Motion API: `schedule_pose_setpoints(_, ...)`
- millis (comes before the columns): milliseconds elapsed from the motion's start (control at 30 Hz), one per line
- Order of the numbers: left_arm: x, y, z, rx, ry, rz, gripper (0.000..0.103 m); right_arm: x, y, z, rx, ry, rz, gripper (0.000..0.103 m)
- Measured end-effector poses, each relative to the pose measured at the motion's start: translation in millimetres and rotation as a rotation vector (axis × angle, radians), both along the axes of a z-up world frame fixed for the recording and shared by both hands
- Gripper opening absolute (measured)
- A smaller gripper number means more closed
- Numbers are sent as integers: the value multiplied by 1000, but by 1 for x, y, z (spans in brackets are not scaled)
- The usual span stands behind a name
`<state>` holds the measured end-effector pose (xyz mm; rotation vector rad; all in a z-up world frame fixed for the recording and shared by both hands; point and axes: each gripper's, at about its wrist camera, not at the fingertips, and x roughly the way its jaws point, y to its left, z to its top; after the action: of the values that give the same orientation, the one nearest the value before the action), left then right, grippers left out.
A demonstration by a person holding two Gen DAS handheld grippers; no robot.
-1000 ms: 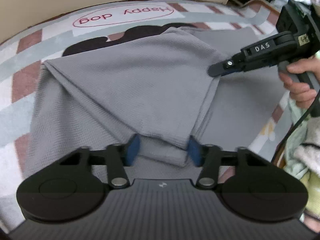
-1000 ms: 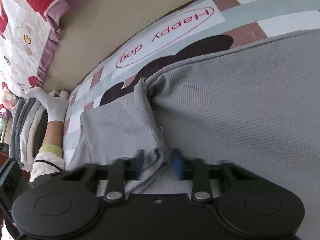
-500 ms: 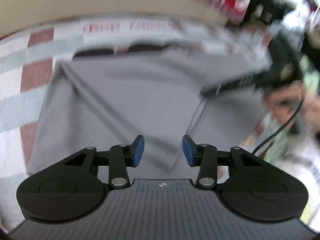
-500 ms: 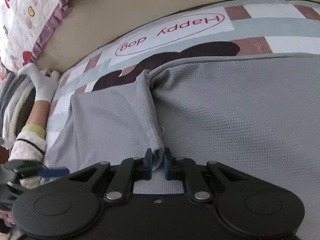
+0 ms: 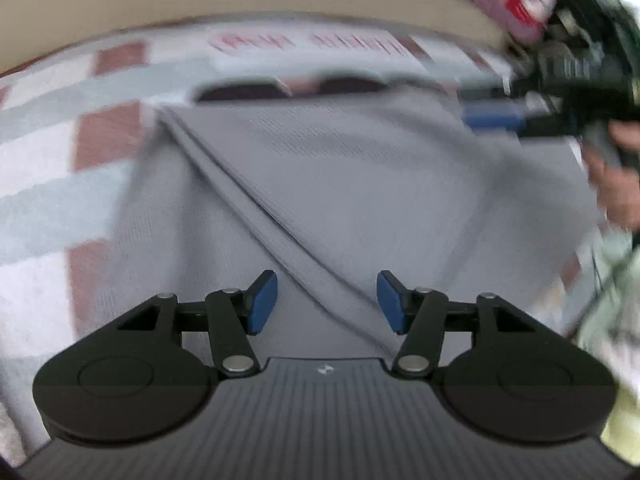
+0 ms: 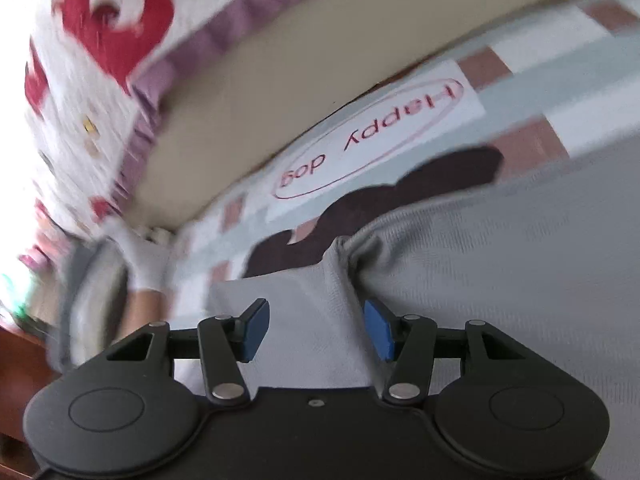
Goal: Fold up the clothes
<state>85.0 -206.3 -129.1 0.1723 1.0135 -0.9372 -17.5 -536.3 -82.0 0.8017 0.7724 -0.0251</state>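
Observation:
A grey waffle-knit garment (image 5: 340, 184) lies spread on a patterned mat, with a folded flap whose edge runs diagonally from upper left to lower right. My left gripper (image 5: 326, 304) is open and empty just above the cloth near that fold edge. My right gripper (image 6: 316, 330) is open and empty over a folded grey flap (image 6: 304, 300); it also shows in the left wrist view (image 5: 496, 118) at the garment's right edge, blurred.
The mat (image 6: 368, 136) has pink, white and teal blocks and a "Happy dog" oval. A tan bed side (image 6: 280, 64) with a red-and-white quilt (image 6: 100, 32) rises behind. A white-gloved hand (image 6: 140, 264) rests at the left. Other clothes (image 5: 608, 280) lie at the right.
My right gripper was shut on the flap's edge half a second ago and has opened and let it go. My left gripper has opened wider and moved; both views are blurred.

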Motion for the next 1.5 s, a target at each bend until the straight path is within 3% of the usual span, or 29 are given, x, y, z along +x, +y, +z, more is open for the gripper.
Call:
schedule_pose_setpoints(100,35,10,-2,-99,35,133,59,26,0,-6,-1,31,36,59)
schedule_pose_setpoints(200,57,6,-14,-149,101,225,59,40,-11,-24,115,86,57,55)
schedule_pose_setpoints(300,64,-6,-24,-167,92,261,59,44,-13,-40,186,95,56,54)
schedule_pose_setpoints(467,77,-20,-28,-209,78,237,58,51,-5,-44,196,70,72,54)
schedule_pose_setpoints(500,78,-21,-29,-217,74,218,52,51,-5,-45,198,61,65,55)
schedule_pose_setpoints(533,78,-23,-28,-203,56,213,29,51,-5,-47,204,45,54,55)
schedule_pose_setpoints(567,77,-25,-28,-169,23,208,17,50,-6,-49,212,27,42,50)
schedule_pose_setpoints(600,76,-25,-27,-143,-6,199,11,50,-5,-49,174,24,45,39)
schedule_pose_setpoints(633,76,-24,-26,-148,-16,201,7,51,-3,-48,127,25,51,18)
schedule_pose_setpoints(700,75,-21,-23,-159,-35,207,4,51,2,-41,57,-15,76,17)
schedule_pose_setpoints(767,69,-25,-18,-135,-117,194,4,51,7,-35,-9,-59,102,16)
schedule_pose_setpoints(867,58,-33,-11,-95,-231,150,3,48,4,-30,-2,-117,117,16)
schedule_pose_setpoints(967,61,-31,-14,-104,-182,153,4,49,1,-40,-27,-82,129,17)
schedule_pose_setpoints(1067,64,-25,-14,-95,-114,176,6,49,-1,-44,14,-54,129,24)
schedule_pose_setpoints(1167,63,-28,-8,-60,-119,183,8,49,-4,-47,62,-32,129,33)
schedule_pose_setpoints(1267,63,-33,-7,-13,-133,194,10,47,-6,-50,110,-9,120,33)
schedule_pose_setpoints(1500,69,-13,-3,-45,-100,284,15,-1,-21,-8,19,62,16,42)
